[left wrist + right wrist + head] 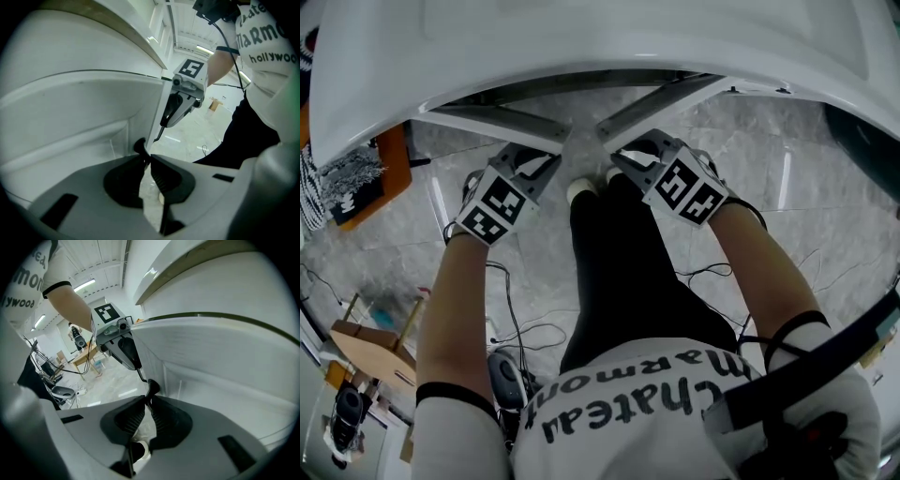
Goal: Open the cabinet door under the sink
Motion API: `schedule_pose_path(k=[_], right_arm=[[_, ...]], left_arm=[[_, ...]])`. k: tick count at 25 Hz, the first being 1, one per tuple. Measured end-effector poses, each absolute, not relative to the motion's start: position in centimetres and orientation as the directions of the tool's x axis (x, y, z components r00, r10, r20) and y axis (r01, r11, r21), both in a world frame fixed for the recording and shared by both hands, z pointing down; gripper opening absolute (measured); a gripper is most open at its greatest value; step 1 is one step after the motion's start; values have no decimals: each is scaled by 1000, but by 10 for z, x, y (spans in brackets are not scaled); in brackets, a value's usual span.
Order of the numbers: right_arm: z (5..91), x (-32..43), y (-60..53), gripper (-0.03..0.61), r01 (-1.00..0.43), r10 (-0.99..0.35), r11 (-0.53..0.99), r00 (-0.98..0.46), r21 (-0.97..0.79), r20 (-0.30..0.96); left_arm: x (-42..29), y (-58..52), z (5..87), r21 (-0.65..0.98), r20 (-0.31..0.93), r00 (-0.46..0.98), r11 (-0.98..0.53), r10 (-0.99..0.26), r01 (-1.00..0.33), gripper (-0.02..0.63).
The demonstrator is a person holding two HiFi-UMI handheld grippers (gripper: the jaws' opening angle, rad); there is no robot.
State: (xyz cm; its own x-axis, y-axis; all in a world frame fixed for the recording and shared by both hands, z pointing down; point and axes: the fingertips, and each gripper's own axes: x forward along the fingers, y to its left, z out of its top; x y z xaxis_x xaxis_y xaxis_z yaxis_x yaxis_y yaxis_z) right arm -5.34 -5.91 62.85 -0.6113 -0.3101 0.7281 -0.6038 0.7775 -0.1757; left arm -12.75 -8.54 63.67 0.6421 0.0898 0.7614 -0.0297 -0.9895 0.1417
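Observation:
Seen from above, the white sink top overhangs two cabinet doors swung out toward me: the left door and the right door. My left gripper is at the left door's free edge. In the left gripper view its jaws are shut on a small black handle on that door. My right gripper is at the right door's edge. In the right gripper view its jaws are closed around the black handle of that door. Each gripper shows in the other's view, close by.
My black-trousered legs and white shoes stand between the doors on a marble floor. Cables trail over the floor at my left. A wooden stool stands lower left, and an orange-brown object by the cabinet's left.

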Motion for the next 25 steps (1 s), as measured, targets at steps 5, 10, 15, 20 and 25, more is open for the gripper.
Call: schedule_pose_path(k=[5,10,15,20,25], right_arm=[[628,-53,-53,40,-598,-309,783,-612,-170,728],[628,-49,-45,40,-580,-288,796,-614,-173,735],[628,-49,-38,40,-566,-267,805,-609,-174,747],[629,-46,-31,40,-559,-255,811,-605,-174,754],[629,-42,-20,40,-533,-228,828,-604,-173,764]], left_arm=[[-132,-82,639,149,769,632,-988,94,-35,28],[-138,-76,640,159,777,621,-987,103,-36,28],[-143,-73,640,161,779,617,-987,112,-24,28],[-147,-69,640,168,782,611,-986,121,-21,28],[-154,-62,640,175,789,598,-985,143,4,28]])
